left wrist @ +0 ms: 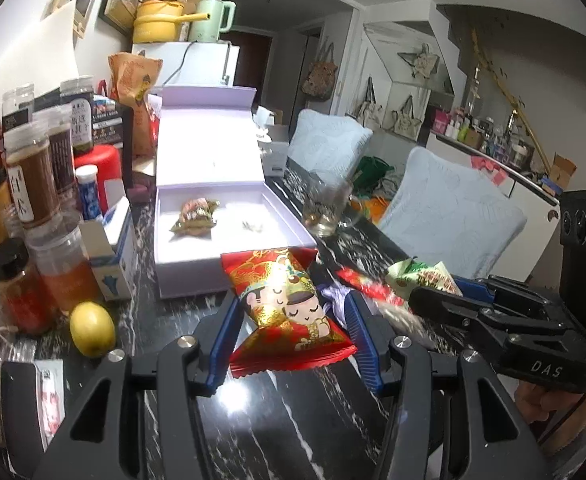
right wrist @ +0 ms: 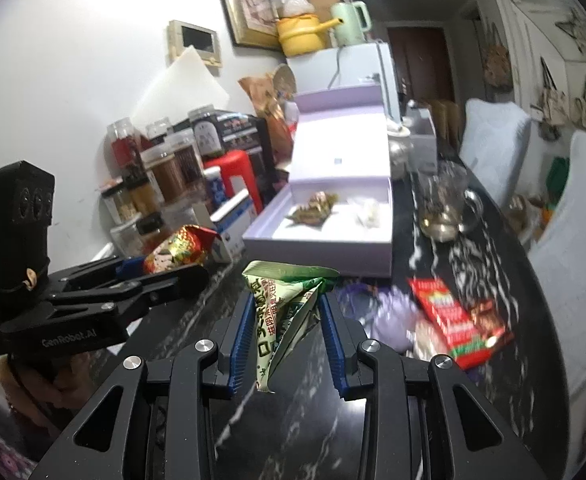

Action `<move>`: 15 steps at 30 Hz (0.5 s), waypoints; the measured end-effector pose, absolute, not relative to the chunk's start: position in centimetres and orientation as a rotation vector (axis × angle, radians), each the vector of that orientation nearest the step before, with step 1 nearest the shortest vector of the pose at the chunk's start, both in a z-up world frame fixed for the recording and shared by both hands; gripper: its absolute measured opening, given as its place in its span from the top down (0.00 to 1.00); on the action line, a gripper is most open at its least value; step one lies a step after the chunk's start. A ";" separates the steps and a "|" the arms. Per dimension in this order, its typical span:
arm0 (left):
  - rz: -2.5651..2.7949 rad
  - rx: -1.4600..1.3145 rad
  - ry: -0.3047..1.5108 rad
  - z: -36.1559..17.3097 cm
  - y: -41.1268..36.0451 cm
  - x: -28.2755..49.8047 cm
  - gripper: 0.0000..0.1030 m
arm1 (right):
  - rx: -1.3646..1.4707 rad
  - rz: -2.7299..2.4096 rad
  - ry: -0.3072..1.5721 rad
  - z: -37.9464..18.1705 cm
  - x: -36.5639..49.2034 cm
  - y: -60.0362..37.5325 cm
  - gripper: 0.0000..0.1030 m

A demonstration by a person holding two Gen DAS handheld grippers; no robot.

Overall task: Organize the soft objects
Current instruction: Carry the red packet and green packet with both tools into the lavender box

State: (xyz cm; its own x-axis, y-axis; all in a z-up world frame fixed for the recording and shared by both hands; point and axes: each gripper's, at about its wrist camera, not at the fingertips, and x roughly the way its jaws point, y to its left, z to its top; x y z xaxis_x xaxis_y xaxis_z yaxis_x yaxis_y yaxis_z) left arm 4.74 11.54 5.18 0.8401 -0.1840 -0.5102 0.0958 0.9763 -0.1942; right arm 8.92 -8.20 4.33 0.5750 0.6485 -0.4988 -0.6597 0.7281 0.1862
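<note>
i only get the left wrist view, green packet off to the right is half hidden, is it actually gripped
Observer: Yes. In the right wrist view the right gripper is shut on the green packet, blue fingers pressing both sides.
Operator: anything else in the box besides the brown packet
Observer: A small pale wrapped piece lies beside the brown packet in the box.
Operator: whats left on the table near the right one
Observer: A red packet and a lilac wrapper lie on the table, right of the gripper.

Bright indoor light, glossy tabletop (left wrist: 277, 412) glare, fisheye-warped dark corners, slight blur.
</note>
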 end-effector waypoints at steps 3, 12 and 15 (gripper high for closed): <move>-0.134 -0.164 0.524 6.2 12.2 5.5 0.50 | -0.034 0.773 0.546 5.5 9.7 -7.6 0.68; -0.106 -0.165 0.440 9.1 14.1 8.3 0.50 | -0.051 0.827 0.465 9.5 13.0 -5.8 0.68; -0.097 -0.158 0.416 10.1 14.7 9.4 0.50 | -0.045 0.839 0.449 10.5 14.1 -5.4 0.68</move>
